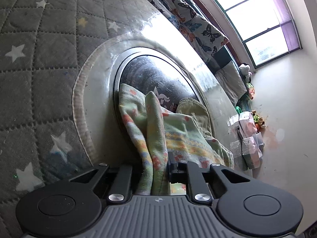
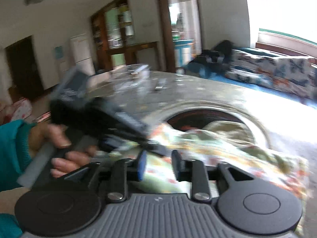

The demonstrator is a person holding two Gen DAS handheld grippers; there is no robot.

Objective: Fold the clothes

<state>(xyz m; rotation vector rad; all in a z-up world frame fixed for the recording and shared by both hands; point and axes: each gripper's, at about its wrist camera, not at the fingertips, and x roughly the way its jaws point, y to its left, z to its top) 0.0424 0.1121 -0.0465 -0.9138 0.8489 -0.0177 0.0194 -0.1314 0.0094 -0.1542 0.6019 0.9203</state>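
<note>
Left gripper [image 1: 156,170]: clenched on a bunched fold of the green flowered garment [image 1: 158,130], the cloth pinched between its fingers and running back toward the gripper body.
Garment: heaped straight ahead of the left gripper, on the dark round plate [image 1: 158,73] in the middle of the desk [image 1: 95,119]; a khaki corduroy piece [image 1: 194,107] lies just beyond it, to the right.
Right gripper [image 2: 158,164]: fingers apart, released, hovering above the same garment [image 2: 218,146]; this view is blurred.
Hand [image 2: 65,154]: left of the right gripper, wrapped round the other gripper's handle.
Background: butterfly-print bedding [image 1: 190,23] beyond the desk.
</note>
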